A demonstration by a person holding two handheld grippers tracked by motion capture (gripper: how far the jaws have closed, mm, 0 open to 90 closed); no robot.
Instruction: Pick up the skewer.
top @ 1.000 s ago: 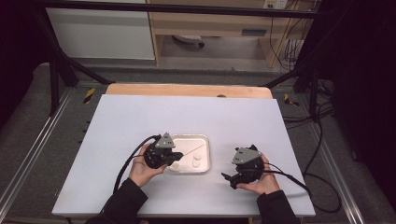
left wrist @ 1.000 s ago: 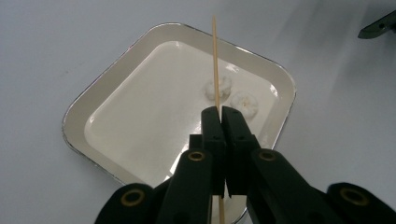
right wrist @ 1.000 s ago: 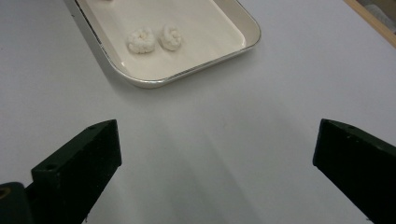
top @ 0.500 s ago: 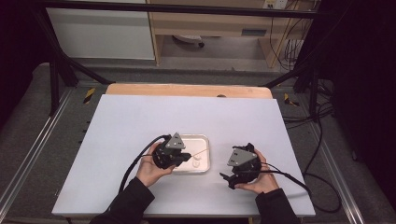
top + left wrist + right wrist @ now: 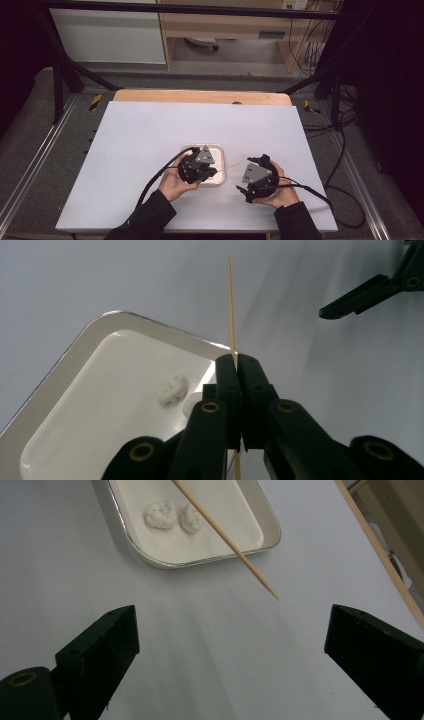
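Item: skewer [image 5: 231, 305]. Thin, straight, pale wooden stick, sharpened to a fine point at the free end; clean, with nothing threaded on it. Clamped between the tightly closed jaws of the left gripper [image 5: 237, 359], low on its shaft, so most of its length and the tip project forward. Position: above the tray's [image 5: 218, 149] right edge, tip reaching out over bare table [image 5: 150, 125] beyond the tray toward the right gripper [image 5: 250, 174]. Held this way, probably, to leave the point free for piercing or for a handover.

Item: right gripper. Jaws wide apart with nothing between them, though they have just been closing a little. Sits right of the tray, facing the skewer tip, seemingly placed to receive or steady it.

Item: tray. Shallow, white, rounded corners, flat on the table. Likely serves to keep the food off the table.

Item: lumps [image 5: 160, 514], two. Small, white, rough-surfaced, side by side inside the tray, under the skewer shaft, not touched by it.
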